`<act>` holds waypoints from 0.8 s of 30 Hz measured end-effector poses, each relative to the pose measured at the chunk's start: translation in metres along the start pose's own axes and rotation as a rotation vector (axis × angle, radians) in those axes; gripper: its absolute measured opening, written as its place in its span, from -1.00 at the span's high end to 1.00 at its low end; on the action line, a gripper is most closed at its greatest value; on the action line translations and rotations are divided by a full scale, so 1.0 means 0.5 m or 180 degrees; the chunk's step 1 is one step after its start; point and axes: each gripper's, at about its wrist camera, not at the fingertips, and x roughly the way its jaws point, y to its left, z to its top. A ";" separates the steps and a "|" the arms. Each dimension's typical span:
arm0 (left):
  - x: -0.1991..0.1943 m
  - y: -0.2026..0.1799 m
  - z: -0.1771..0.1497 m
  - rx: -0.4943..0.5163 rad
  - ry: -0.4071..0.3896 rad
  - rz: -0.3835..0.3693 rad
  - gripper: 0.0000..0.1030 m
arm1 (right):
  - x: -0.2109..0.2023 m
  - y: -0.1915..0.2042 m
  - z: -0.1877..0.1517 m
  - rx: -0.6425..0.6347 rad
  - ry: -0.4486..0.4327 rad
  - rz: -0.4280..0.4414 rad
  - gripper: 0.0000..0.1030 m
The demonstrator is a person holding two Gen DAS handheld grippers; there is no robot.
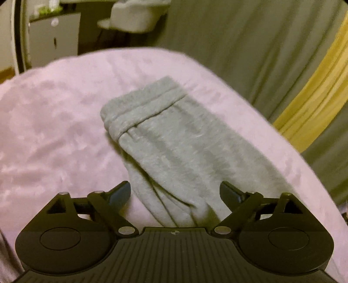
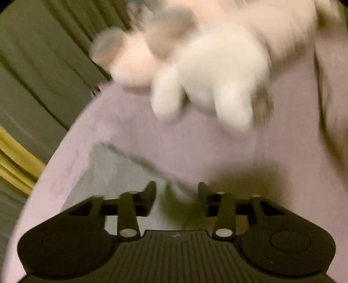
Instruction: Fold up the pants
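Grey sweatpants [image 1: 171, 143] lie folded lengthwise on a pink fleece blanket [image 1: 54, 135], waistband at the far end, leg ends near me. My left gripper [image 1: 175, 192] is open, its black fingers either side of the near end of the pants, just above the cloth. In the blurred right wrist view the pants [image 2: 113, 172] show as a grey patch at lower left. My right gripper [image 2: 177, 191] is open and empty over the pants' edge and the blanket [image 2: 217, 152].
A white and pink plush toy [image 2: 208, 71] lies on the blanket beyond the right gripper. Olive curtains with a yellow stripe [image 1: 311, 98] hang along the bed's edge. A white cabinet [image 1: 54, 34] and white chair [image 1: 134, 15] stand past the far end.
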 end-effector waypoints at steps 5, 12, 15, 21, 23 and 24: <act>-0.026 -0.053 -0.058 0.0182 0.0031 -0.0268 -0.87 | 0.092 0.106 0.061 -0.0673 0.0234 0.0515 -0.39; 0.016 -0.084 -0.099 0.0186 0.0173 -0.0359 -0.87 | 0.248 0.202 0.075 -0.1196 0.0537 0.0465 -0.39; 0.038 -0.069 -0.097 0.0021 0.0305 -0.0283 -0.87 | 0.269 0.215 0.060 -0.1239 0.0718 0.0567 -0.20; 0.052 -0.077 -0.103 0.0009 0.0394 -0.0234 -0.87 | 0.227 0.219 0.058 -0.1259 0.0344 0.0623 0.87; 0.049 -0.077 -0.105 0.0014 0.0386 -0.0244 -0.87 | 0.197 0.211 0.077 -0.0976 0.0017 0.0722 0.87; 0.048 -0.076 -0.104 0.0009 0.0373 -0.0252 -0.87 | 0.188 0.206 0.084 -0.0829 -0.0079 0.0748 0.87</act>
